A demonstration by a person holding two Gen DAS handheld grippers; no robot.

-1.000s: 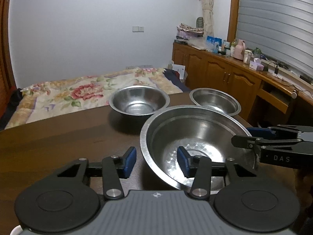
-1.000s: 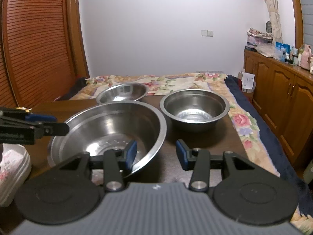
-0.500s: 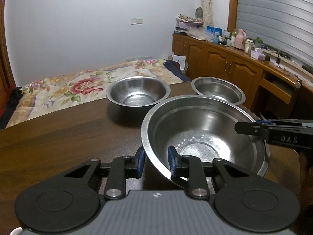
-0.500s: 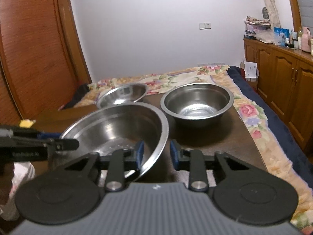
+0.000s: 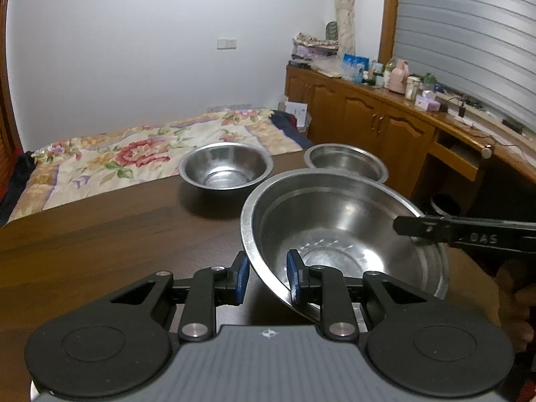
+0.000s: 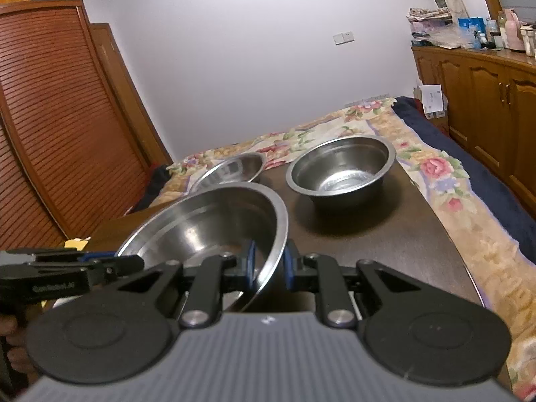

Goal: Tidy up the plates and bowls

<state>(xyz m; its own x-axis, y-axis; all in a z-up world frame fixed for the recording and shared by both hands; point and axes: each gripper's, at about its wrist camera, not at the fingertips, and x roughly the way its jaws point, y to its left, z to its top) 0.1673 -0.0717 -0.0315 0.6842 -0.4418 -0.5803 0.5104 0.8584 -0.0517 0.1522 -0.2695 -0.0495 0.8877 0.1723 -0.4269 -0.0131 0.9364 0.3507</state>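
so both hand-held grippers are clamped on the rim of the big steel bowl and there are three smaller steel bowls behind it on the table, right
Not quite: only two smaller steel bowls stand behind it, as the left wrist view shows. The rest holds: the left hand-held gripper and the right hand-held gripper are both clamped on the big steel bowl's rim.

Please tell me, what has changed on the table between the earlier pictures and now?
Both grippers have just been closing on the big bowl's rim: the left gripper clamps the near edge, the right gripper the opposite edge. The bowl now tilts, its left-gripper side raised. The two smaller bowls stayed in place on the table.
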